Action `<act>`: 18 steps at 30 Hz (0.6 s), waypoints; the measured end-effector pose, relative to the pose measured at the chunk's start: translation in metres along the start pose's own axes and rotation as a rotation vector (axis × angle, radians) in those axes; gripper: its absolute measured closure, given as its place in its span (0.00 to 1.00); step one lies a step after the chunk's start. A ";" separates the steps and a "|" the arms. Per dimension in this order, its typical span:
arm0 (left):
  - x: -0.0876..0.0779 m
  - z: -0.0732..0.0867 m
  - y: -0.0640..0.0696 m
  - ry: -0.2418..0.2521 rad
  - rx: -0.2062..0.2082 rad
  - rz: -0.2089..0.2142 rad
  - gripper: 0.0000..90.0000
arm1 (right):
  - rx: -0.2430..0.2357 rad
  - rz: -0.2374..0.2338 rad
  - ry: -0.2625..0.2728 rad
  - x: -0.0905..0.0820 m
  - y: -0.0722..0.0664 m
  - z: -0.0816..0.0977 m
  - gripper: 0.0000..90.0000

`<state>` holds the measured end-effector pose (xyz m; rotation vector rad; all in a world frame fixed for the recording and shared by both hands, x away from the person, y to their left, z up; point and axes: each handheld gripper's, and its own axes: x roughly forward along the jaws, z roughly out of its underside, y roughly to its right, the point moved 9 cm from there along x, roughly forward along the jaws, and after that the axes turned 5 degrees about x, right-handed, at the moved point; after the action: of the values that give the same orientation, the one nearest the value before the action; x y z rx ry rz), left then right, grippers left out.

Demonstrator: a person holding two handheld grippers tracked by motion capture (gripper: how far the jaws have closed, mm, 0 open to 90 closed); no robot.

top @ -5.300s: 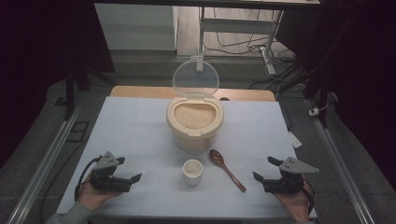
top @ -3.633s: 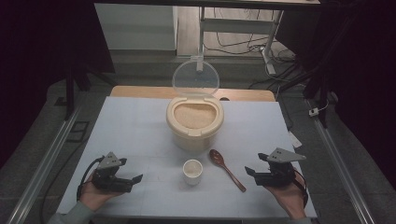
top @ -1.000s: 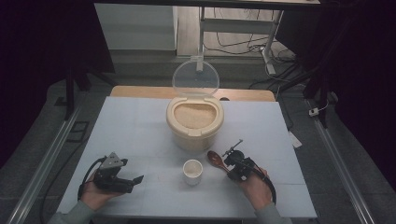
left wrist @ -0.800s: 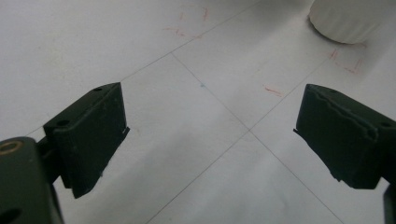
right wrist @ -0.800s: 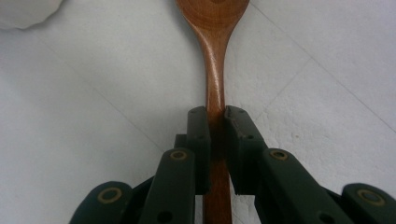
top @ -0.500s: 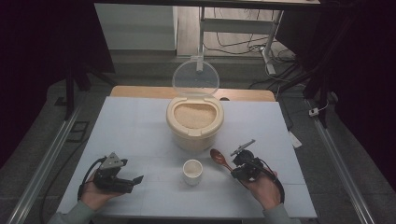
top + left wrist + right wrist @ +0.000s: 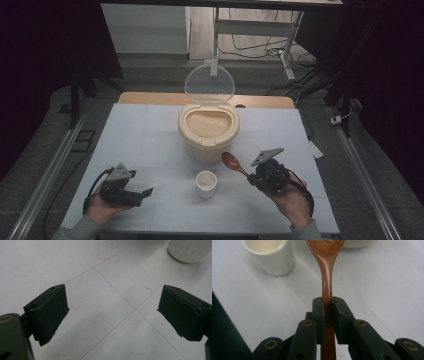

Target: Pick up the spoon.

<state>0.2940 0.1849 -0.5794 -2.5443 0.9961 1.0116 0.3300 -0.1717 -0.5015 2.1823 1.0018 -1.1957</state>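
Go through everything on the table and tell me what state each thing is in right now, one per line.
Rice container: lid open and upright, filled with rice.
Small cup: upright, looks empty.
Wooden spoon: lifted, handle clamped.
Right gripper: shut on the spoon.
Left gripper: open, nothing between its jaws.

- Round cream rice container [image 7: 208, 137] sits mid-tabletop, filled with pale grain, its clear plastic lid [image 7: 209, 85] standing upright behind.
- Small white cylindrical cup [image 7: 206, 183] stands just in front, empty.
- White tabletop [image 7: 145, 135] shows thin grid lines and faint red marks [image 7: 148, 288].
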 end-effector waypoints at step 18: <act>-0.001 -0.001 -0.001 0.005 -0.009 0.005 0.10 | -0.218 -0.112 0.015 0.006 -0.044 -0.047 0.89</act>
<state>0.2948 0.1854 -0.5778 -2.5542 1.0027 1.0136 0.3228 -0.1093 -0.4843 1.9904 1.2147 -1.0646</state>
